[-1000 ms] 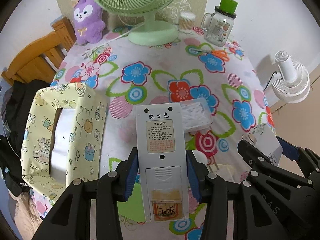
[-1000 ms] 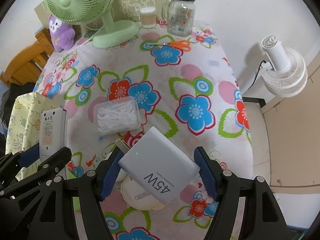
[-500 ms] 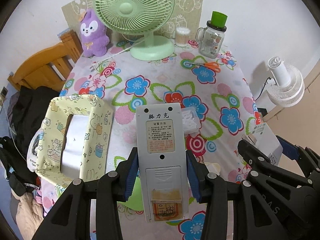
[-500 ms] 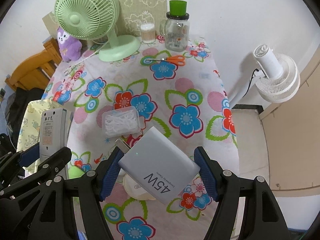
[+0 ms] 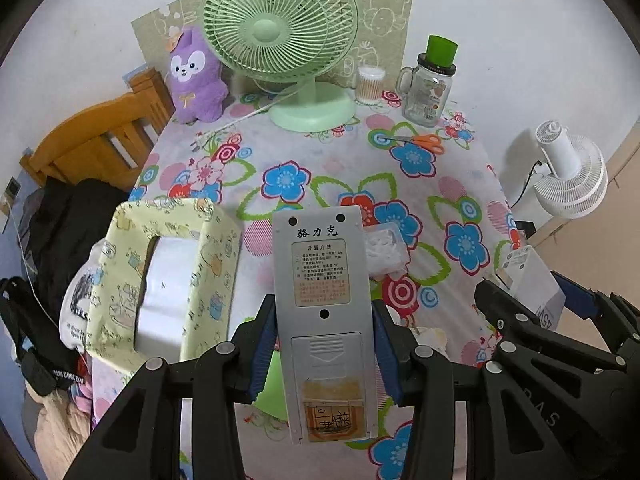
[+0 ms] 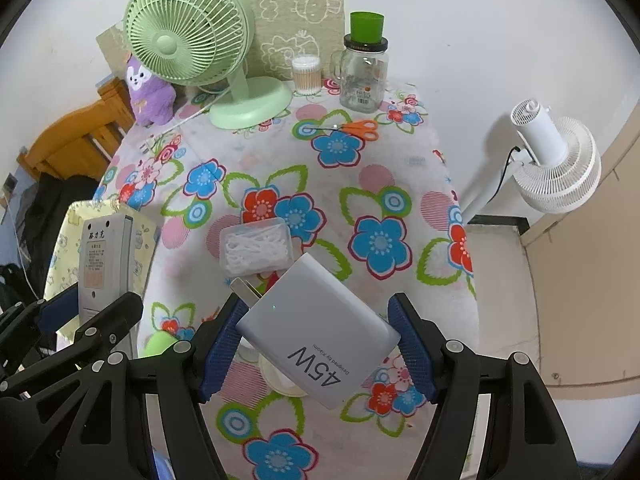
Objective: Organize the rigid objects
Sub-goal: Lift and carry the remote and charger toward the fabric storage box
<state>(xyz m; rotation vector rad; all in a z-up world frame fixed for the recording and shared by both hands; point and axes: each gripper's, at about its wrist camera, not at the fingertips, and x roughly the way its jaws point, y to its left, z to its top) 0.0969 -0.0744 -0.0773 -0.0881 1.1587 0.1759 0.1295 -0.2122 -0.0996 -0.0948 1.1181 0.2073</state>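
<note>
**Two items held, box at ten o'clock**

The left tool (image 5: pixel 324 356) clamps the remote (image 5: pixel 322 300); the right tool (image 6: pixel 316 346) pinches the charger (image 6: pixel 316 332) diagonally. Both hang above the table (image 6: pixel 400 160). Lower each gently into the yellow box (image 5: pixel 168 280), remote first.

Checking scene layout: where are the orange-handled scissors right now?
The orange-handled scissors lie flat at the table's far end, just in front of the glass jar with a green lid, right of the green desk fan.

Both wrist fisheyes look steeply down from close above the flower-patterned tablecloth (image 5: pixel 304 152), sharing the pale green plastic desk fan (image 6: pixel 188 46) at upper frame.
</note>
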